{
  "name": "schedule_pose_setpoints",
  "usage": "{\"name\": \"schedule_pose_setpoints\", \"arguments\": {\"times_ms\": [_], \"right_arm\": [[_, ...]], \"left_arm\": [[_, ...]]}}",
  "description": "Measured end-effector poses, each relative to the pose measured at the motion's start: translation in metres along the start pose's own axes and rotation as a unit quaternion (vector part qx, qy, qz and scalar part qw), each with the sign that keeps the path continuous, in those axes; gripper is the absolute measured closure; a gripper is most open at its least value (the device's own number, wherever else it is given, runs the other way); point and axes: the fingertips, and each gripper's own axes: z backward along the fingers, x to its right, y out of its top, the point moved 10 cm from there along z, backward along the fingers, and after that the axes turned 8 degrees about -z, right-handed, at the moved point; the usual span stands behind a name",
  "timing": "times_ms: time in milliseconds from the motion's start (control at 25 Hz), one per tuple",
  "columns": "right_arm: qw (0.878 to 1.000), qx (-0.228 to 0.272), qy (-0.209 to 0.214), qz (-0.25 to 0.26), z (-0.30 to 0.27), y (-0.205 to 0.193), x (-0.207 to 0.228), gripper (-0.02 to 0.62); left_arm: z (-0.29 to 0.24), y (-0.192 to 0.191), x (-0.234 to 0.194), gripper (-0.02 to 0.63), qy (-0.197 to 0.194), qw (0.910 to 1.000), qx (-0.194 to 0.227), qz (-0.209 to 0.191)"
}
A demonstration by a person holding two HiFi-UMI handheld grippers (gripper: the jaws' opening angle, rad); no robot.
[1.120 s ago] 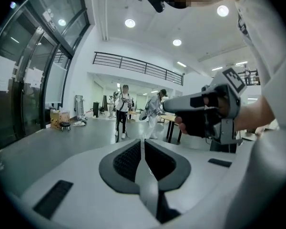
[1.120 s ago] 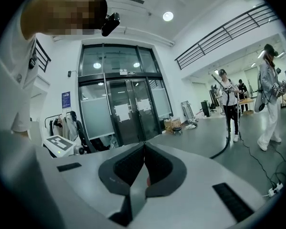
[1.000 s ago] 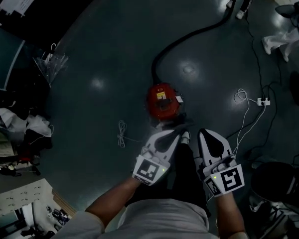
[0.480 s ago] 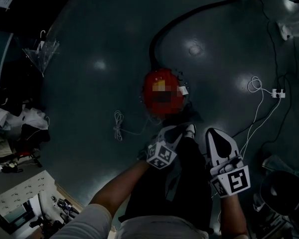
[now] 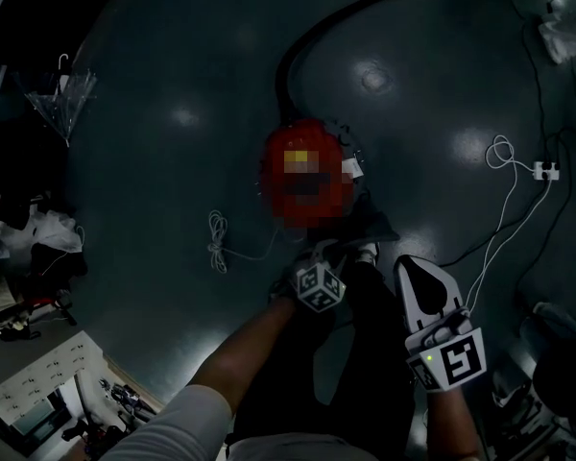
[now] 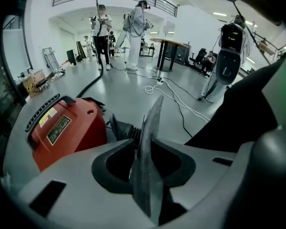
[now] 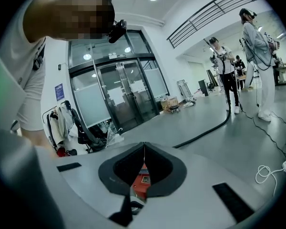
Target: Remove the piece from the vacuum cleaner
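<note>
Your left gripper [image 6: 151, 125] has its jaws pressed flat together, one thin grey fin seen edge-on, with nothing between them. Just past their tips sits a black ribbed fitting [image 6: 125, 130] with a flared collar, sticking out of the near side of the vacuum cleaner [image 6: 62, 128]. Whether the tips touch it cannot be told.

Your right gripper [image 7: 144, 151] is also closed on nothing. Its jaws meet in a fine seam, and a sliver of the red body shows below that seam.

The vacuum cleaner is a rounded red plastic canister with a slotted black grip and a yellow label [image 6: 58, 129]. It stands on the glossy grey floor [image 5: 173, 190] just ahead of you. A thick black hose [image 5: 298, 56] curves from its far side away to the far right. A coiled white cord [image 5: 217, 238] lies to its left, and a white power strip [image 5: 544, 171] lies well to its right.

Compared with half a second ago, your left gripper has reached further toward the canister, while the right one has barely moved.
</note>
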Motion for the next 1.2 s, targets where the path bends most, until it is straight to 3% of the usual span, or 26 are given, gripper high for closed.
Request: {"name": "schedule_pose_setpoints", "arguments": {"times_ms": [400,600,800,1200], "right_arm": [[1.000,0.003,0.006,-0.007,0.002,0.000,0.001,0.578],[1.000,-0.007,0.004,-0.007,0.008,-0.004,0.003,0.578],[1.000,-0.013,0.012,-0.015,0.013,-0.008,0.001,0.578],[1.000,-0.023,0.015,-0.016,0.021,-0.012,-0.005,0.578]], "left_arm": [[-0.034,-0.008,0.005,0.519,0.009,0.9975,-0.050,-0.050],[-0.036,-0.007,0.007,0.574,0.006,0.9980,-0.055,-0.032],[-0.036,-0.009,0.013,0.578,-0.015,0.9971,-0.054,-0.051],[-0.035,-0.006,0.011,0.577,-0.040,0.9967,-0.052,-0.048]]}}
